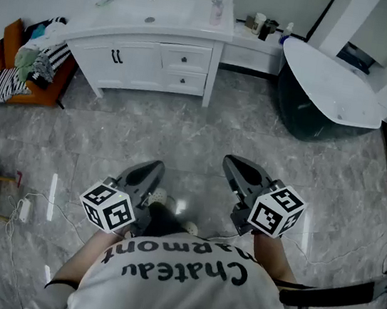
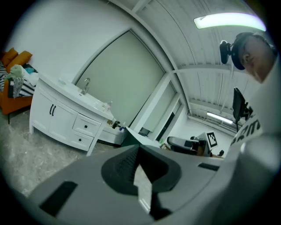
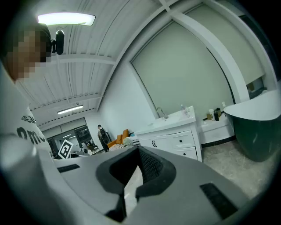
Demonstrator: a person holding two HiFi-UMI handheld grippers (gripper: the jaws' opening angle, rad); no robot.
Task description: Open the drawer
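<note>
My shirt [image 1: 183, 274] is hiding the rear ends of the left hand-held gripper [image 1: 149, 172] & right hand-held gripper [image 1: 238, 170]. Orange chair [image 1: 9, 83] is running off the head view's left edge; bottles [image 1: 263, 25] are showing too small to ID.

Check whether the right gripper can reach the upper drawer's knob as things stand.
Probably not yet: the right gripper, jaws shut, is held near the person's body, and the upper drawer sits across open floor. Nothing blocks the way; stepping closer should do.
</note>
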